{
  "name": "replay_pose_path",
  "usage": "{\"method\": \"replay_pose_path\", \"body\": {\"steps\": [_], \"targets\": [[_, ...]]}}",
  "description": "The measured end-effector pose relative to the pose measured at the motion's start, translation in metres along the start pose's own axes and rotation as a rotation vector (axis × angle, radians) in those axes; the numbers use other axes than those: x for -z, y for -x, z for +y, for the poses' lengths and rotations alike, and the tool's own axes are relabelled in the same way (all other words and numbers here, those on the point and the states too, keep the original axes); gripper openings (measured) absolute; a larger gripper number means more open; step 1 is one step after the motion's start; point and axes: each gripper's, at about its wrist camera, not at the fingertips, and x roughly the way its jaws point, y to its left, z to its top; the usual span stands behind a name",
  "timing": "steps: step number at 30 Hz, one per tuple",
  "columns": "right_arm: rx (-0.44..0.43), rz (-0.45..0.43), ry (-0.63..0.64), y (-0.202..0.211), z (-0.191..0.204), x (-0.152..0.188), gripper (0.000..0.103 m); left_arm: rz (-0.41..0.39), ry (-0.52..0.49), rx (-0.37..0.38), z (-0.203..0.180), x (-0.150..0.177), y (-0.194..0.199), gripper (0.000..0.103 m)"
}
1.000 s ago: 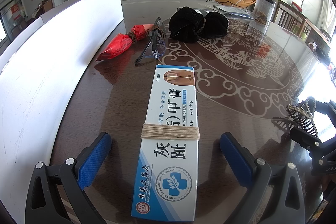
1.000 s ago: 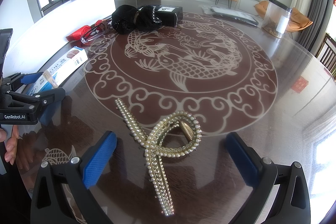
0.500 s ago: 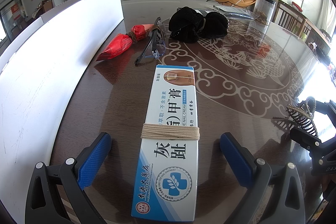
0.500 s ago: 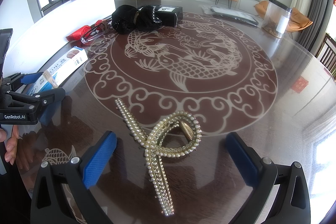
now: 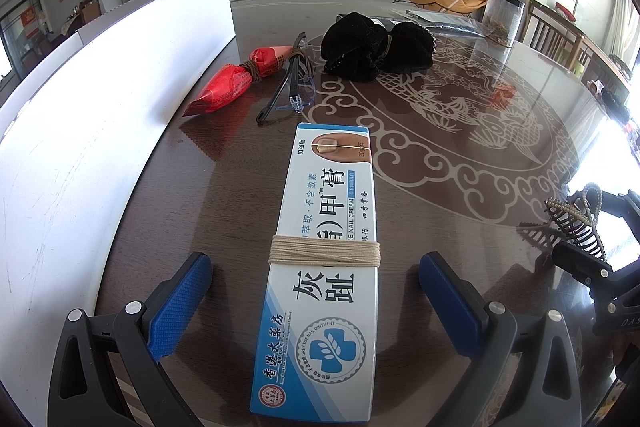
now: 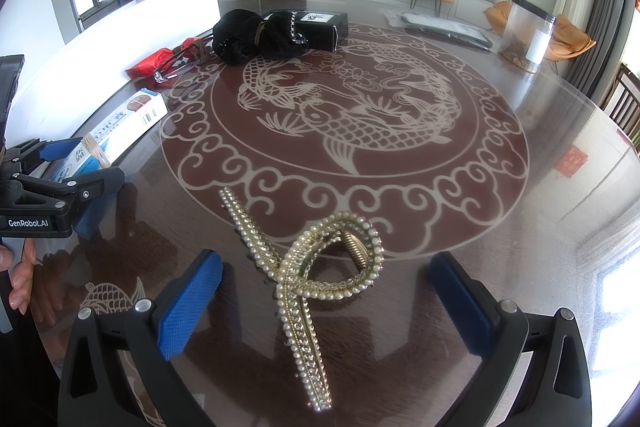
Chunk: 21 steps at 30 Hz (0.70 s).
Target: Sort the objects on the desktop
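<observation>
Box [image 5: 324, 267] between open left hand-held gripper [image 5: 316, 291] fingers

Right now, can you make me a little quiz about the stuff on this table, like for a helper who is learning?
1. True or false: the left gripper is shut on the nail cream box.
2. What lies between the right gripper's open fingers? A) glasses B) pearl hair clip C) red packet
3. Fill in: the string wound round the box is ____ coloured.

Key
1. False. Its fingers stand apart on either side of the box.
2. B, the pearl hair clip.
3. Beige, see the string.
</observation>
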Motion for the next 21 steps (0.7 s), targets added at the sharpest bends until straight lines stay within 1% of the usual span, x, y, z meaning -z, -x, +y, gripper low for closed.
{"method": "replay_pose_path", "body": {"steps": [5, 9, 13, 14, 15, 16, 17, 18, 19, 21], "targets": [[0.0, 0.0, 0.0, 0.0, 0.0, 0.0, 0.103, 0.005, -0.019, 0.016, 0.003, 0.0, 0.001, 0.103], [-0.006, 0.002, 0.012, -0.001, 0.0, -0.001, 0.103, 0.01, -0.067, 0.047, 0.005, 0.001, 0.003, 0.103], [-0.035, 0.053, 0.048, -0.005, -0.007, -0.009, 0.103, 0.01, -0.106, 0.075, 0.005, 0.002, 0.004, 0.103], [-0.044, 0.062, 0.049, -0.005, -0.009, -0.01, 0.103, 0.002, -0.111, 0.076, 0.005, 0.003, 0.005, 0.098], [-0.063, 0.06, 0.048, -0.004, -0.01, -0.011, 0.102, -0.018, -0.117, 0.081, 0.005, 0.003, 0.008, 0.081], [-0.08, 0.052, 0.052, -0.003, -0.011, -0.011, 0.099, -0.033, -0.122, 0.087, 0.005, 0.002, 0.011, 0.071], [-0.075, 0.042, 0.069, 0.0, -0.009, -0.011, 0.086, -0.043, -0.122, 0.088, 0.007, 0.001, 0.012, 0.05], [-0.065, 0.034, 0.09, 0.002, -0.007, -0.012, 0.063, -0.046, -0.114, 0.095, 0.009, 0.0, 0.013, 0.043], [-0.065, 0.024, 0.095, 0.006, -0.005, -0.012, 0.051, -0.047, -0.097, 0.108, 0.013, 0.0, 0.014, 0.043], [-0.074, 0.022, 0.074, 0.01, -0.007, -0.012, 0.048, -0.054, -0.044, 0.142, 0.022, 0.0, 0.015, 0.043]]}}
